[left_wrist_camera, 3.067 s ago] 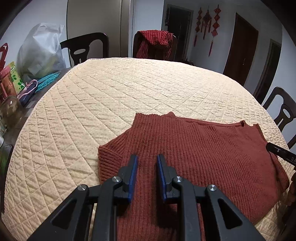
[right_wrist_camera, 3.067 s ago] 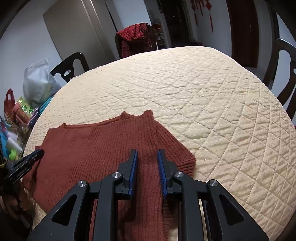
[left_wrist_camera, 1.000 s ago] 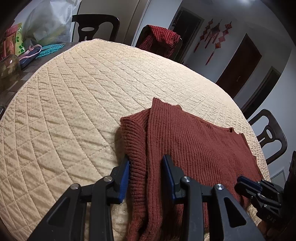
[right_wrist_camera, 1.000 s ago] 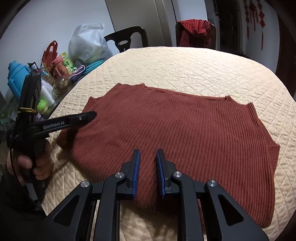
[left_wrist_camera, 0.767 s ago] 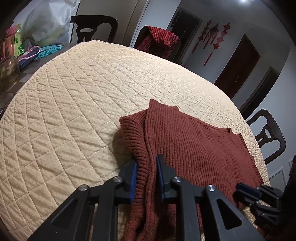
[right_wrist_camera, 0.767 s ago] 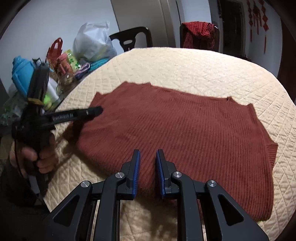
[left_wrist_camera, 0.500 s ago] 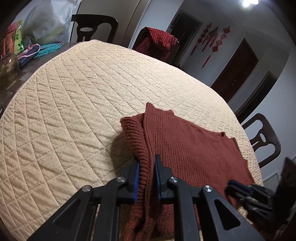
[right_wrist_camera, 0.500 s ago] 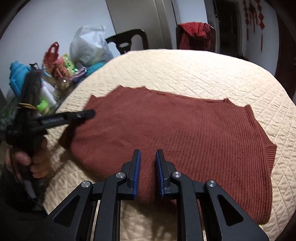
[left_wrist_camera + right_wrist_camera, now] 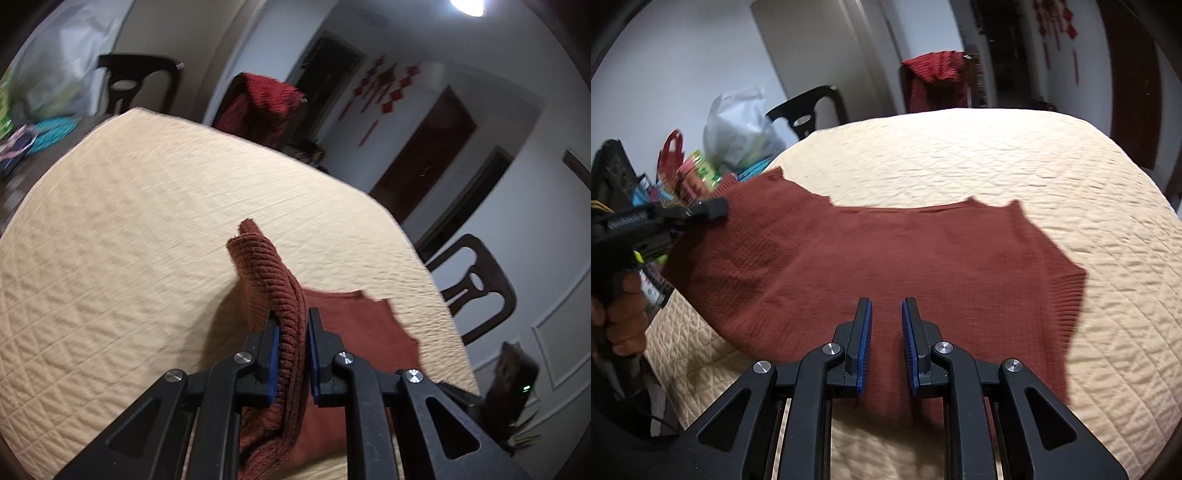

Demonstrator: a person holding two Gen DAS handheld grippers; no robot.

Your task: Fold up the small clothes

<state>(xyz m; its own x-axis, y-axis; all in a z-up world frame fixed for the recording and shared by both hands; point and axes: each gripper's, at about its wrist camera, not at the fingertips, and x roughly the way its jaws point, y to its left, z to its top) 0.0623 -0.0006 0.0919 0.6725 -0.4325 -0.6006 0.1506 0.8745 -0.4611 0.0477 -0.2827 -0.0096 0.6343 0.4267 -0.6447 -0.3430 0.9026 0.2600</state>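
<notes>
Round table under a cream quilted cover (image 9: 1015, 155), diamond-stitched, puffy, matte; blurred in both views. On its near side lies the rust-brown ribbed knit sweater (image 9: 886, 258), mostly flat, short sleeve with tighter ribbed cuff at the right edge, notched neckline along the far hem. Its left end is raised off the cover.

Dark curved-back chairs around the table: one at far side draped with a red checked cloth (image 9: 936, 79), another bare one (image 9: 809, 109) beside a crinkly grey-white plastic bag (image 9: 738, 125). A third chair (image 9: 476, 288) shows in the left wrist view, glossy dark wood with a cut-out back. Dark brown door (image 9: 421, 155) and red hanging knot ornaments (image 9: 384, 88) on the pale wall. Colourful packets and a teal mesh item (image 9: 48, 131) clutter the table's bare edge, too blurred to name.

Left gripper (image 9: 291, 347): black plastic arms, blue ribbed pads, pinching a thick bunched fold of the sweater (image 9: 273, 288), which stands up as a rounded chunky-knit hump above the tips. Seen from the right wrist view, the same tool (image 9: 701, 208) is held by a bare hand (image 9: 622, 314) at the sweater's left corner.

Right gripper (image 9: 886, 321): same build, pads parted with a narrow gap, nothing between them, poised over the sweater's near hem; contact with the fabric can't be told.
</notes>
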